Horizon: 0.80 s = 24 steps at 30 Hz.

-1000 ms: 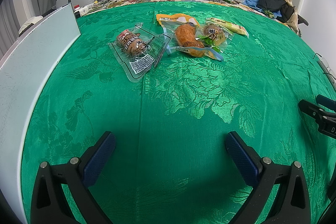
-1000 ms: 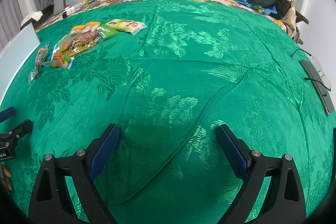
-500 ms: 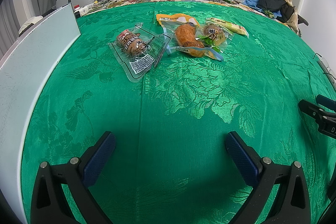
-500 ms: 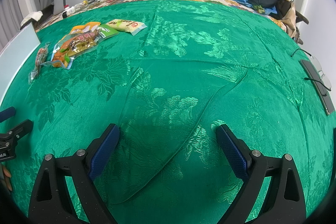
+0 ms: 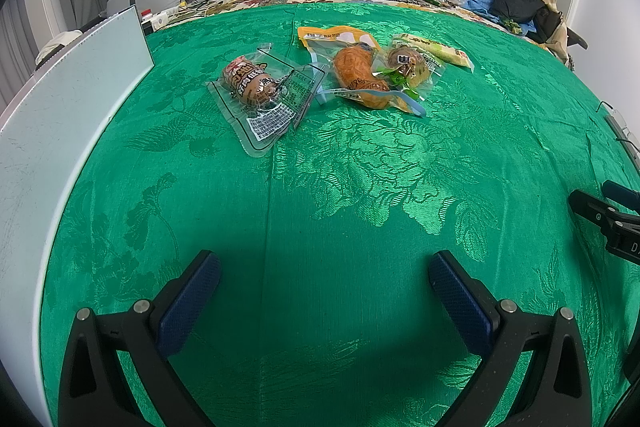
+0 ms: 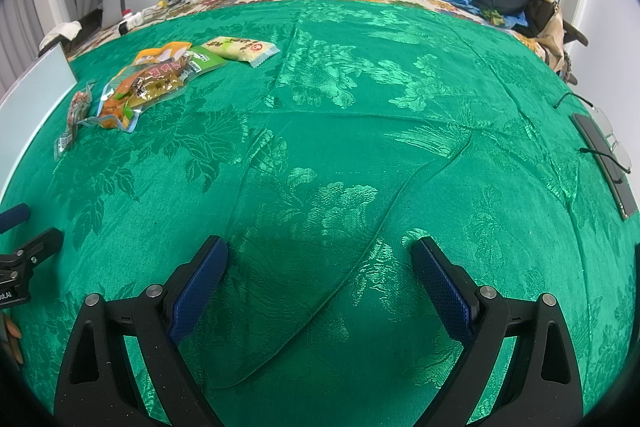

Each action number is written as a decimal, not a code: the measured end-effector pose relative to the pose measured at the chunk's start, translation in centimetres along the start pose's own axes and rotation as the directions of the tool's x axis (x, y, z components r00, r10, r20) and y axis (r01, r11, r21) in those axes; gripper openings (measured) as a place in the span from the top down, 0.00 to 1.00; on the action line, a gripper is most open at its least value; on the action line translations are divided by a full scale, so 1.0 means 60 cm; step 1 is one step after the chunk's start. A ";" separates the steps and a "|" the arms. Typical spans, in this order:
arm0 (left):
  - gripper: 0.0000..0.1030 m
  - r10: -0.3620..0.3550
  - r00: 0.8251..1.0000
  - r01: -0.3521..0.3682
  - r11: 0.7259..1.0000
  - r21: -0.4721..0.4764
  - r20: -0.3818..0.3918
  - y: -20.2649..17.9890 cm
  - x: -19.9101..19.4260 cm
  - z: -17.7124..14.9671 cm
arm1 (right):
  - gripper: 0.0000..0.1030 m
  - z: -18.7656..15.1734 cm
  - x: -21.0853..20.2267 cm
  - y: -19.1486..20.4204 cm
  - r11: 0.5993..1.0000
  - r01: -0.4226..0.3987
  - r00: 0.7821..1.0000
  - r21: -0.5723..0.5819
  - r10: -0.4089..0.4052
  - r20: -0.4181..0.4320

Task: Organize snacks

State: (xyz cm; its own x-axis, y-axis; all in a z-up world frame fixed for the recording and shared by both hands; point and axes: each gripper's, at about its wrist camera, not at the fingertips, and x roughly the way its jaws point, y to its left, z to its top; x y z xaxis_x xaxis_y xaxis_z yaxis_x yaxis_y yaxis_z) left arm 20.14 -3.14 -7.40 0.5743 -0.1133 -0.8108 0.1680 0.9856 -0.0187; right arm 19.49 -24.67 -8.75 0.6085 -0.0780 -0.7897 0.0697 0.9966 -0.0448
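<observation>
Green cloth (image 5: 320,207): four snack packets (image 5: 266,93).

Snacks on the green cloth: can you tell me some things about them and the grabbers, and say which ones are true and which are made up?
1. The left gripper is open and holds nothing. True.
2. The right gripper is squeezing a snack packet. False: it is open and empty, over bare green cloth.
3. The clear sausage packet lies nearest the white board. True.
4. The orange snack packet stands upright. False: it lies flat on the cloth.
5. The pale yellow packet lies at the far end of the group of snacks. True.
6. All the snacks sit in a box. False: they lie loose on the cloth.
</observation>
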 end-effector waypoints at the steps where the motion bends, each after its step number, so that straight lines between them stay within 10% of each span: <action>1: 0.00 0.000 1.000 0.000 1.000 0.000 0.000 0.000 0.000 0.000 | 0.07 0.000 0.000 0.000 1.000 0.000 1.000 0.000 0.000 0.000; 24: 0.00 0.000 1.000 0.000 1.000 0.000 0.000 0.000 0.000 0.000 | 0.07 0.000 0.001 -0.001 1.000 0.000 1.000 0.000 0.000 0.000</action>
State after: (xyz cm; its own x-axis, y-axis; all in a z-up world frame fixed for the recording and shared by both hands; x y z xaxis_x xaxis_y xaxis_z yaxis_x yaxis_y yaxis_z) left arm 20.14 -3.16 -7.38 0.5742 -0.1133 -0.8108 0.1679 0.9856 -0.0188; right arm 19.52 -24.75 -8.78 0.6088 -0.0785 -0.7894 0.0703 0.9965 -0.0449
